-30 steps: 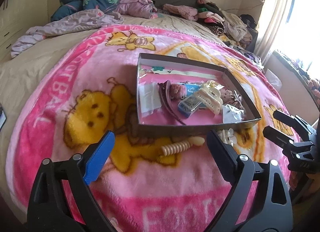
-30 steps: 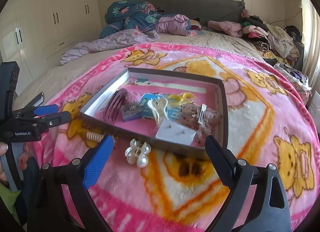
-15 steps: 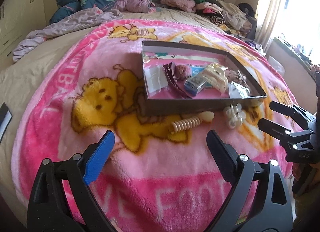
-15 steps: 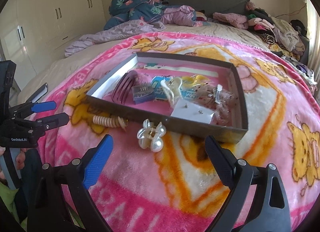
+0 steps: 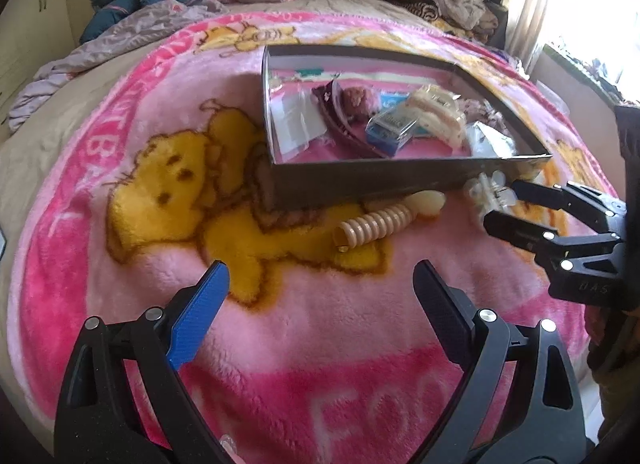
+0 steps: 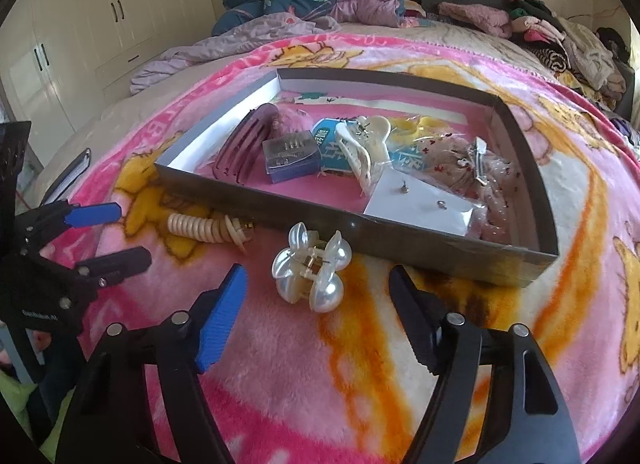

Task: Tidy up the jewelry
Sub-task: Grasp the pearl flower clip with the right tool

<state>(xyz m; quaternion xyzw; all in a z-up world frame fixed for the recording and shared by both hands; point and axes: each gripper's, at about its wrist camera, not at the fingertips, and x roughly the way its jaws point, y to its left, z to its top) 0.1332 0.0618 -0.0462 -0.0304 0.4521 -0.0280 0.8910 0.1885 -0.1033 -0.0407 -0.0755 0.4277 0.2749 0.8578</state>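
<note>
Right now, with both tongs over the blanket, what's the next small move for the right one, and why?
Probably ease the right tongs forward and down around the pearl claw clip. The clip lies on the blanket just outside the tray, just ahead of the closing jaws, with nothing between them yet. The left tongs stand open short of the beige spiral clip.

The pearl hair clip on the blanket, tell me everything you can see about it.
The pearl hair clip is a small claw clip of glossy, pearl-white rounded lobes around a metal spring hinge. It lies loose on the pink blanket, just outside the tray's dark front wall, ahead of the closing right tongs, which are not yet around it.
</note>
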